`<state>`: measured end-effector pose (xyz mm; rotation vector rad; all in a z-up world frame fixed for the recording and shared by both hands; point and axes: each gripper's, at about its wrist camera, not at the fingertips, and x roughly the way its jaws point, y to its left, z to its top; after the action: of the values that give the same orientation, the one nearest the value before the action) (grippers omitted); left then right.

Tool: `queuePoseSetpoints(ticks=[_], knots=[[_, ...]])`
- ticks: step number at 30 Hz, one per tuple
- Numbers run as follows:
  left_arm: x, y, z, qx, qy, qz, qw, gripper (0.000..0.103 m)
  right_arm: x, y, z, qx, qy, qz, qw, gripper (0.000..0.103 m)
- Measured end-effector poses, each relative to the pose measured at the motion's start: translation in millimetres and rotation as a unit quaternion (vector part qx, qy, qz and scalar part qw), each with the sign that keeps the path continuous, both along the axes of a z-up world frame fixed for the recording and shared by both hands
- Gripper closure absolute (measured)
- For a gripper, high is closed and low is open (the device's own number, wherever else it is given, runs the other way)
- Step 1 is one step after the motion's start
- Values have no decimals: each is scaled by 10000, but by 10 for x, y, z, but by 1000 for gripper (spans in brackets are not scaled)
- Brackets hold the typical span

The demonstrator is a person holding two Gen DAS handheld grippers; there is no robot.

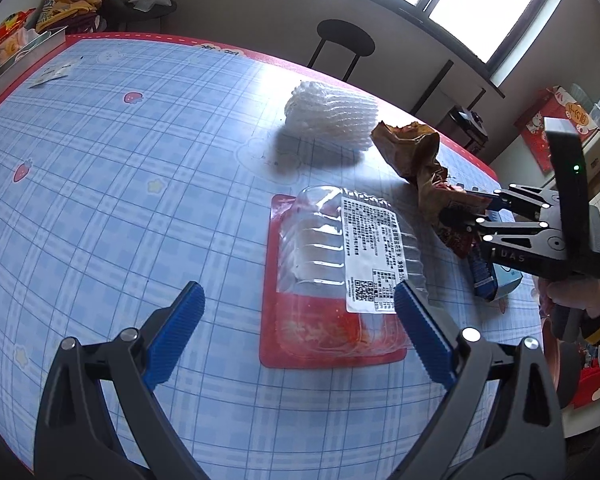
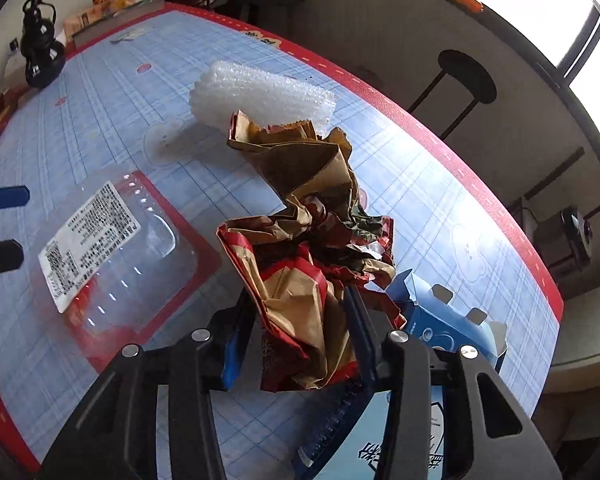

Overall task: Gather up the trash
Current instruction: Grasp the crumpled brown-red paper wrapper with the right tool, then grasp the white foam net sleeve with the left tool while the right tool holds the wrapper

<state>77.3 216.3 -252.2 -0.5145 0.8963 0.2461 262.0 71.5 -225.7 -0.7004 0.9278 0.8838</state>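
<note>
Right now my right gripper point(image 2: 296, 340) is clamped on the crumpled brown-and-red paper bag point(image 2: 300, 240), its blue pads pressing the bag's near end from both sides. Just right of it, partly under the gripper, lies a flattened blue cardboard box point(image 2: 440, 324). Beyond the bag sits a white foam fruit net point(image 2: 260, 96). My left gripper point(image 1: 300, 312) stands wide open and holds nothing, poised over the near end of the clear plastic food tray with the white printed label point(image 1: 332, 264), which rests on the blue plaid surface point(image 1: 120, 200).
</note>
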Motion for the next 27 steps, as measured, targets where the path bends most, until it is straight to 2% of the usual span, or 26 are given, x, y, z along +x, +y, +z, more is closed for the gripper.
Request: queuePoseSetpoints(ticks=[3,6,14,17,21,22,27], knots=[[60,-56,-14,31,47,-86,9999,9,-70,-134,159,507,293,-280,9979,62],[83,-79,-35,76,91,-89,9999,9,-181,-294,205,745,483,-694,9936,63],[75,145,-109,-195,104,183,9996,9,-596,-305,11,671,782,-726,9920,66],[84,217,-91,-241,83,215,9994,9,-617,-328,-13,758,909,-960,9883,67],[185,328,8,-131,-44,161,9998,9,-626,-504,180,1291,894,-1295,9791,70],[239,357,43,-84,-81,141,9998,9,-622,-577,255,1451,866,-1385,9758,76],[730,539,257,-24,-363,1,9993,9,-503,-1034,639,2116,718,-1862,9568,76]])
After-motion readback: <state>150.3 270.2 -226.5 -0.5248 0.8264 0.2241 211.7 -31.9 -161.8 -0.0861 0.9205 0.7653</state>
